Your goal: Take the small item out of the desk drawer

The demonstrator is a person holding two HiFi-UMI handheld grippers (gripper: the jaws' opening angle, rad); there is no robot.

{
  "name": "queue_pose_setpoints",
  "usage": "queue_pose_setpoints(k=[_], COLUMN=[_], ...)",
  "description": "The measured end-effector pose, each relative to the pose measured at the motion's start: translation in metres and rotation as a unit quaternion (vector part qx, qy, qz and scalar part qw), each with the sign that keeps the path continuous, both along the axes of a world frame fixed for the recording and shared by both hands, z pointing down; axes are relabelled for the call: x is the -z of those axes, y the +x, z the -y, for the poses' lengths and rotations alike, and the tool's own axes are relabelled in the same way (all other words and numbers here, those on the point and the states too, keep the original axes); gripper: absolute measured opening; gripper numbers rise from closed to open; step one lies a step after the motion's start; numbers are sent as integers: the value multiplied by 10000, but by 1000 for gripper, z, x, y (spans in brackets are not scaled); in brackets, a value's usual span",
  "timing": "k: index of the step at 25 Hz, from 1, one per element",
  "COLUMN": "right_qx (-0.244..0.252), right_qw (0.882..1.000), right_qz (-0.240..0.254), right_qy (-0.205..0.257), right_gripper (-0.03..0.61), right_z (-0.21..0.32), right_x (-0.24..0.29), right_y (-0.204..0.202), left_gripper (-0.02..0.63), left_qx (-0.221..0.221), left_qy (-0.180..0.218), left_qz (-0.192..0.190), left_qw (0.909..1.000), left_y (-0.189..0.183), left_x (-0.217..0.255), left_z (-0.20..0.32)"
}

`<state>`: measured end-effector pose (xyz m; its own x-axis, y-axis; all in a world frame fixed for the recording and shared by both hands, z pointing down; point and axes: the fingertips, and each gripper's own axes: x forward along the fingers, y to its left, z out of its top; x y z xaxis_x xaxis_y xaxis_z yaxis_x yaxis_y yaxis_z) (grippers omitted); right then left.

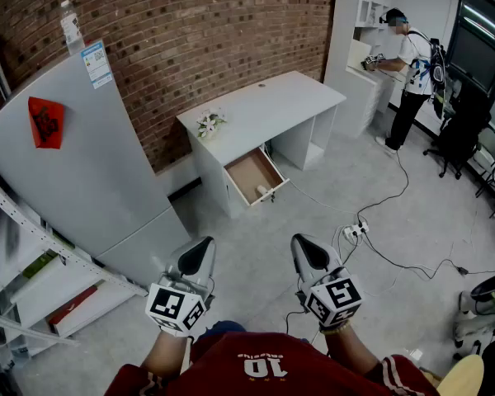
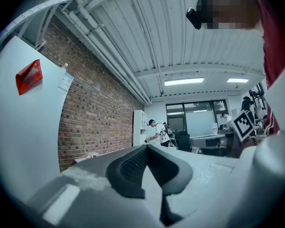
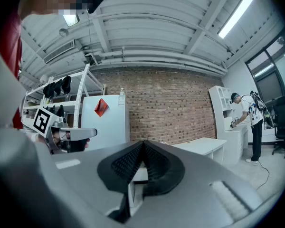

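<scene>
Brick-walled room: one desk [image 1: 264, 106], one open drawer [image 1: 249, 174], one small item [image 1: 264, 192]; left gripper [image 1: 201, 248] and right gripper [image 1: 305, 248], fingers together.

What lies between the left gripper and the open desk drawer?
Only bare grey floor, seen in the head view; the left gripper is well short of the drawer.

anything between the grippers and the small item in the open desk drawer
Nothing visible. The white desk's drawer stands open, the small pale item lies uncovered near its front, and only bare grey floor separates it from the left gripper and right gripper.
</scene>
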<state>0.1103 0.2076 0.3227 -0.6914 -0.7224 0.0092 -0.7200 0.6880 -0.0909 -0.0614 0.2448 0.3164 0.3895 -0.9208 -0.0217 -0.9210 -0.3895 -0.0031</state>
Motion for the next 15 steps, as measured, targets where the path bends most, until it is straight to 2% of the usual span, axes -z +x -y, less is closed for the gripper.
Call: queue_pose_setpoints(k=[15], right_qx=[-20], right_qw=[10000], right_qz=[-32], right_qy=[27], right_gripper=[0], right_z=[-7], right_x=[-1], right_y=[12], left_gripper=[3], left_qx=[-16], left_qy=[-22], left_qz=[66], left_qw=[10000], left_y=[15], left_x=[1], left_z=[-10])
